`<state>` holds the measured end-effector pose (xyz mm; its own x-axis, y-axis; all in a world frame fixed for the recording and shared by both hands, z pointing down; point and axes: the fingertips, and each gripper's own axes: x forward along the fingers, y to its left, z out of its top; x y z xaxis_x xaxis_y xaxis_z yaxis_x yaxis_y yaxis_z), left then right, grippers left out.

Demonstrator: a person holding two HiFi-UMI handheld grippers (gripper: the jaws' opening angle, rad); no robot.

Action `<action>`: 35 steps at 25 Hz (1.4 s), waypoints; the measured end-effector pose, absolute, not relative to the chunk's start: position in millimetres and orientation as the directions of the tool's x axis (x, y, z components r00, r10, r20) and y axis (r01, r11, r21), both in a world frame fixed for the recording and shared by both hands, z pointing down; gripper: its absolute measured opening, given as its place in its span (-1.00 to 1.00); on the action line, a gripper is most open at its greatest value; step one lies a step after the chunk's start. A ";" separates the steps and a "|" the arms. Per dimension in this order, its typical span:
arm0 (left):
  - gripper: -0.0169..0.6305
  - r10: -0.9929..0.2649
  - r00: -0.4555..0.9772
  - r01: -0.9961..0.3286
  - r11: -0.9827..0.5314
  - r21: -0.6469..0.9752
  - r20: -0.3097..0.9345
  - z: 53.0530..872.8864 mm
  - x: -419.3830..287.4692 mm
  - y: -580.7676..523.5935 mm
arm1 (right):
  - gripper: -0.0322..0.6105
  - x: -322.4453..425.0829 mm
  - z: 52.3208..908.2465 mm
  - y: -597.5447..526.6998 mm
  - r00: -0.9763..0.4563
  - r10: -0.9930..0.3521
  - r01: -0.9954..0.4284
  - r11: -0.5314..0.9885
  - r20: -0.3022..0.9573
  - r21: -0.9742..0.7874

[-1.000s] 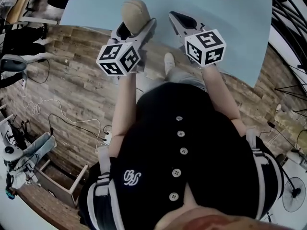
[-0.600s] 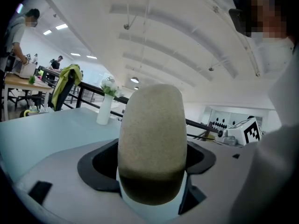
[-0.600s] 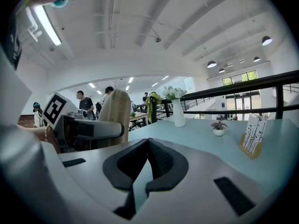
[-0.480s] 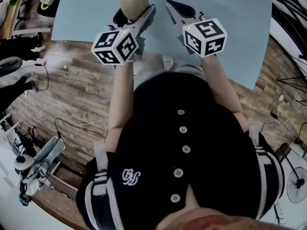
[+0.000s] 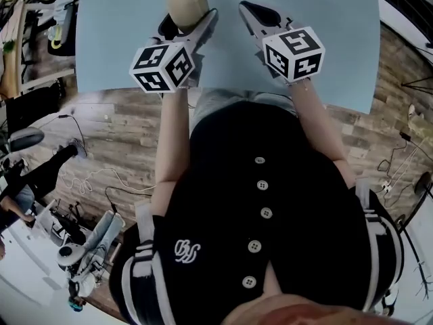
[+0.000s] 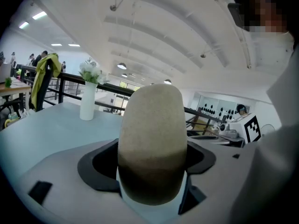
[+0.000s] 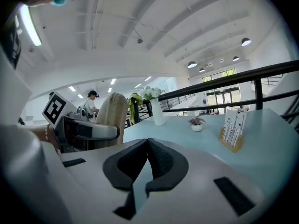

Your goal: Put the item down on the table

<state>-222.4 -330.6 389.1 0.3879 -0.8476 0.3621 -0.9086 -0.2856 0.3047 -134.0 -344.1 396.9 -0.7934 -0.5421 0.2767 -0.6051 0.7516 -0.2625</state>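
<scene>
The item [image 5: 187,0] is a beige, egg-shaped lump with a rough matte surface. My left gripper [image 5: 188,11] is shut on it, jaws wide apart against its sides, and holds it above the light blue table [image 5: 325,46]. In the left gripper view the item [image 6: 152,134] stands upright between the dark pads and fills the middle. To its right my right gripper [image 5: 247,10] hangs over the table, shut with nothing in it. Its pads [image 7: 161,160] meet at the tips in the right gripper view, where the held item [image 7: 113,113] shows at the left.
A white vase with flowers [image 6: 87,99] stands farther back on the table. A small potted plant [image 7: 196,123] and a wooden card stand [image 7: 232,132] sit at the right. A black railing [image 7: 233,80] runs behind the table. Its near edge [image 5: 223,90] lies at the person's waist.
Both grippers have moved forward from the table's edge to over its top as the person stepped up to it. The left gripper keeps its hold on the item.
</scene>
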 end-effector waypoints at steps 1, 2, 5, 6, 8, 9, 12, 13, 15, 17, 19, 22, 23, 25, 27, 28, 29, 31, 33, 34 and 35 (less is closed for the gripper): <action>0.27 -0.835 0.399 -0.908 -0.301 0.292 0.378 390.4 -222.4 -335.5 | -0.86 -130.8 396.9 -347.3 -0.783 -0.556 -0.619 0.740 0.279 -0.262; 0.27 -0.822 0.410 -0.906 -0.319 0.278 0.395 391.6 -222.6 -340.5 | -0.86 -127.9 396.7 -350.0 -0.772 -0.570 -0.633 0.728 0.282 -0.261; 0.27 -0.780 0.442 -0.897 -0.375 0.236 0.442 397.1 -223.2 -354.6 | -0.86 -120.3 397.0 -356.2 -0.740 -0.606 -0.671 0.694 0.291 -0.261; 0.27 -0.766 0.451 -0.893 -0.391 0.225 0.457 399.7 -223.9 -359.1 | -0.86 -118.9 397.8 -358.5 -0.731 -0.615 -0.681 0.683 0.295 -0.263; 0.27 -0.738 0.467 -0.883 -0.420 0.210 0.487 405.5 -226.7 -367.8 | -0.86 -118.6 400.4 -364.3 -0.714 -0.631 -0.699 0.663 0.303 -0.268; 0.27 -0.722 0.476 -0.877 -0.436 0.203 0.502 408.8 -228.9 -372.1 | -0.86 -119.6 402.1 -367.5 -0.706 -0.638 -0.708 0.653 0.308 -0.270; 0.27 -0.672 0.493 -0.855 -0.491 0.166 0.553 421.0 -235.7 -384.1 | -0.86 -123.7 408.7 -376.7 -0.681 -0.658 -0.732 0.623 0.322 -0.276; 0.27 -0.654 0.495 -0.846 -0.513 0.146 0.572 425.3 -236.8 -387.0 | -0.86 -124.3 410.8 -378.8 -0.673 -0.664 -0.739 0.614 0.325 -0.277; 0.27 -0.617 0.494 -0.823 -0.560 0.099 0.613 433.1 -238.0 -391.5 | -0.86 -125.2 413.8 -382.3 -0.658 -0.676 -0.753 0.596 0.332 -0.279; 0.27 -0.584 0.490 -0.798 -0.599 0.065 0.647 440.1 -241.1 -396.9 | -0.86 -128.1 417.4 -386.2 -0.646 -0.683 -0.764 0.581 0.342 -0.282; 0.27 -0.561 0.491 -0.781 -0.622 0.052 0.666 446.1 -244.8 -403.6 | -0.86 -131.3 423.1 -389.3 -0.636 -0.686 -0.771 0.568 0.353 -0.286; 0.27 -0.531 0.498 -0.758 -0.650 0.047 0.685 453.7 -242.6 -412.0 | -0.86 -129.0 431.9 -390.1 -0.620 -0.692 -0.785 0.549 0.370 -0.288; 0.27 -0.519 0.501 -0.748 -0.662 0.045 0.692 456.5 -239.7 -413.5 | -0.86 -126.9 434.5 -389.3 -0.613 -0.695 -0.790 0.542 0.375 -0.287; 0.27 -0.494 0.508 -0.726 -0.687 0.042 0.706 462.8 -233.6 -415.5 | -0.86 -123.8 438.8 -388.0 -0.604 -0.699 -0.797 0.531 0.383 -0.289; 0.28 -0.471 0.510 -0.709 -0.704 0.042 0.719 471.1 -230.2 -417.0 | -0.86 -123.9 443.5 -387.3 -0.598 -0.698 -0.801 0.523 0.393 -0.290; 0.28 -0.460 0.510 -0.703 -0.709 0.045 0.727 476.3 -229.4 -417.6 | -0.86 -124.6 446.2 -386.7 -0.596 -0.697 -0.803 0.520 0.399 -0.291; 0.28 -0.448 0.510 -0.699 -0.714 0.050 0.735 482.0 -228.7 -418.4 | -0.86 -125.0 449.2 -386.3 -0.593 -0.696 -0.805 0.516 0.406 -0.292; 0.28 -0.422 0.509 -0.688 -0.723 0.060 0.750 493.4 -226.8 -420.4 | -0.86 -125.5 456.2 -387.1 -0.587 -0.693 -0.810 0.508 0.419 -0.295; 0.28 -0.400 0.512 -0.679 -0.730 0.074 0.760 502.9 -223.1 -422.2 | -0.86 -125.0 464.3 -388.7 -0.581 -0.690 -0.814 0.500 0.433 -0.296; 0.28 -0.389 0.518 -0.676 -0.732 0.086 0.762 506.5 -220.1 -422.3 | -0.86 -123.5 467.4 -389.0 -0.576 -0.690 -0.817 0.495 0.438 -0.295; 0.28 -0.379 0.524 -0.673 -0.733 0.099 0.763 509.6 -216.8 -422.0 | -0.86 -121.3 469.3 -388.8 -0.571 -0.692 -0.821 0.489 0.442 -0.295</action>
